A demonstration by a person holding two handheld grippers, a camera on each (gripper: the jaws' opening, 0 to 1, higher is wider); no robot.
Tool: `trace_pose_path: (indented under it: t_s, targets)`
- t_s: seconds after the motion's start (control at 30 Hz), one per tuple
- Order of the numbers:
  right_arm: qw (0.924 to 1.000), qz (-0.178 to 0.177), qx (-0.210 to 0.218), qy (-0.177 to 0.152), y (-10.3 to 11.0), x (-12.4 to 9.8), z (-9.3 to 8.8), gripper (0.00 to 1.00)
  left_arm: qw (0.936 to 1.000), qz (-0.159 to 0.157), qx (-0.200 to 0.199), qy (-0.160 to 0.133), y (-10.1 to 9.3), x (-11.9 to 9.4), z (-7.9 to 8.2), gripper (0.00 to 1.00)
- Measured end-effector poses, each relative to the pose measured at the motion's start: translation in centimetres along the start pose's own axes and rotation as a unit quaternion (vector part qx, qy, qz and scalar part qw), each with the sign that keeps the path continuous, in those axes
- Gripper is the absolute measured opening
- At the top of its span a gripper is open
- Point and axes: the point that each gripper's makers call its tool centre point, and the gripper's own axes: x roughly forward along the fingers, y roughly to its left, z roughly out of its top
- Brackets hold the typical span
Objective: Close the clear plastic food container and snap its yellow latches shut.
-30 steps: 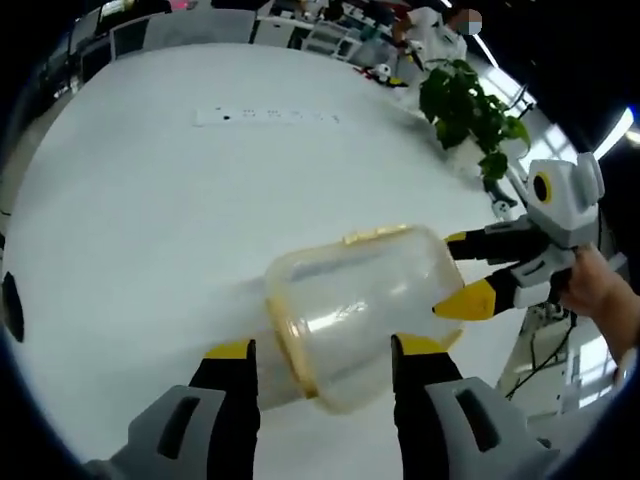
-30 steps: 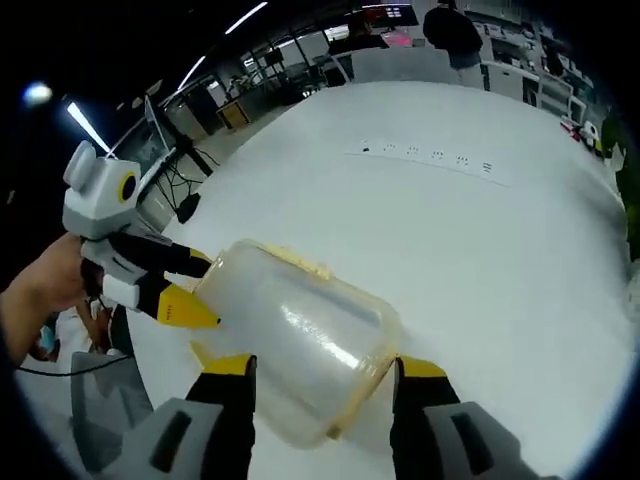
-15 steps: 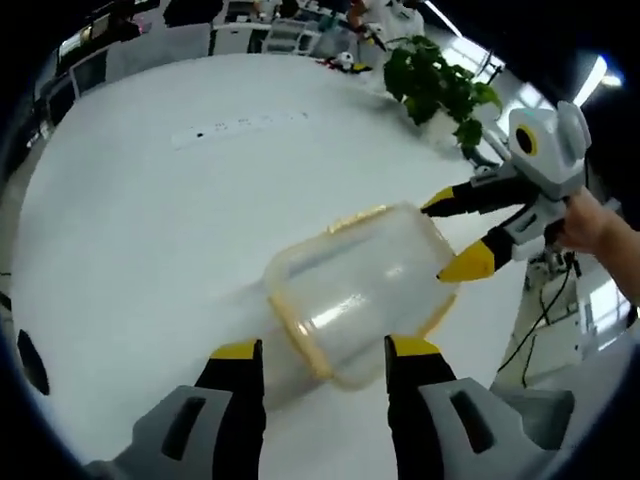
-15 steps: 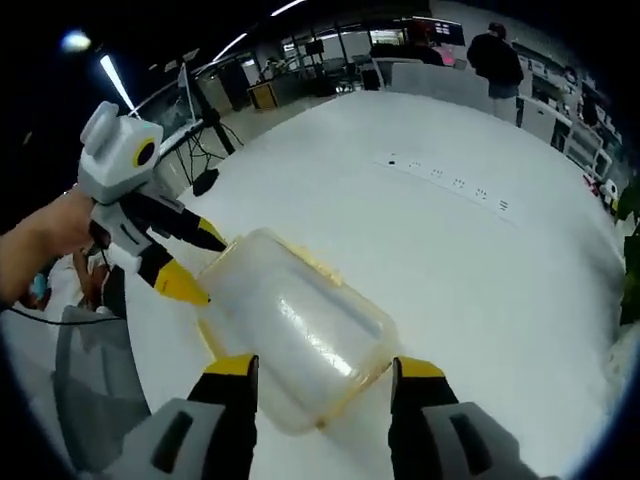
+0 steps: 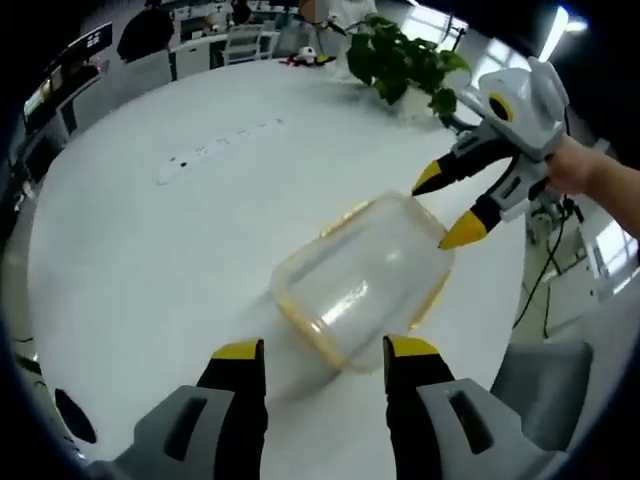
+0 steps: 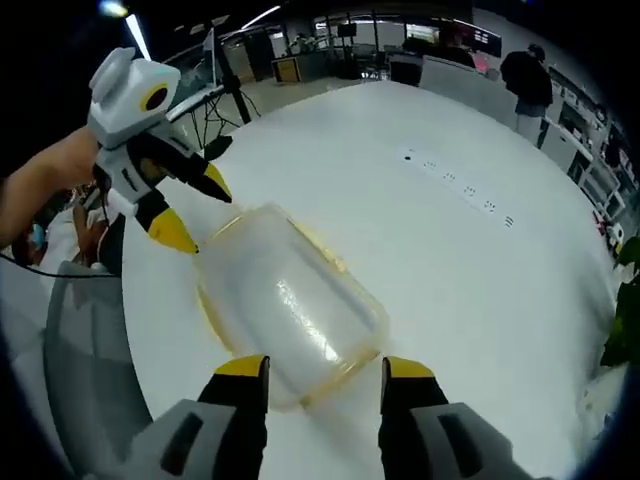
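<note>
Compared with a second ago, both claws are sitting slightly back from the clear plastic food container (image 5: 362, 283), which was reaching between the jaws then and is now lying just ahead of their yellow tips. It is resting on the white counter (image 5: 150, 260), toward the rounded edge nearest the person and well apart from the strip of sockets (image 5: 215, 148) farther in; its lid is already sitting on top, with the yellow rim (image 5: 300, 325) running round it.

Starting at the left, the left claw (image 5: 324, 352) is hanging released, jaws spread wider than the container's near end and gripping nothing. In the right gripper view the same claw is entering from the left in the person's hand, its tips close by the container's far corner.

Moving right, the right claw (image 6: 324, 369) is likewise waiting released at the opposite end. In the left gripper view it is showing by the counter's edge near the potted plant (image 5: 402, 62), one tip seeming to touch the container's far corner, though contact is hard to judge.

Whether any yellow latch is already snapped is too blurred to tell. To do the step well, one claw should be steadying the body against sliding while the other is pressing a latch down squarely over the rim, since the smooth plastic will likely skid on the slick counter.
</note>
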Motion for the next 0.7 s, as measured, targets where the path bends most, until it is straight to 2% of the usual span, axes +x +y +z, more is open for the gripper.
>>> trace_pose_path:
  t_s: [0.27, 0.4, 0.6, 0.7]
  targets:
    - [0.9994, 0.005, -0.033, 0.012, -0.1, -0.4, -0.2, 0.39, 0.9991, -0.004, 0.040, 0.011, 0.0, -0.2, 0.0, 0.44]
    - [0.9992, 0.013, -0.031, 0.022, 0.1, -0.5, -0.2, 0.40, 0.9983, -0.020, 0.054, 0.010, -0.8, -0.4, 0.0, 0.44]
    - [0.9969, 0.018, -0.068, 0.036, 0.7, -0.4, -0.4, 0.37, 0.9961, -0.030, 0.080, 0.019, -1.3, -0.3, -0.2, 0.42]
    - [0.9957, 0.016, -0.081, 0.042, 0.6, -0.4, -0.5, 0.35, 0.9956, -0.023, 0.088, 0.023, -1.1, -0.4, -0.2, 0.40]
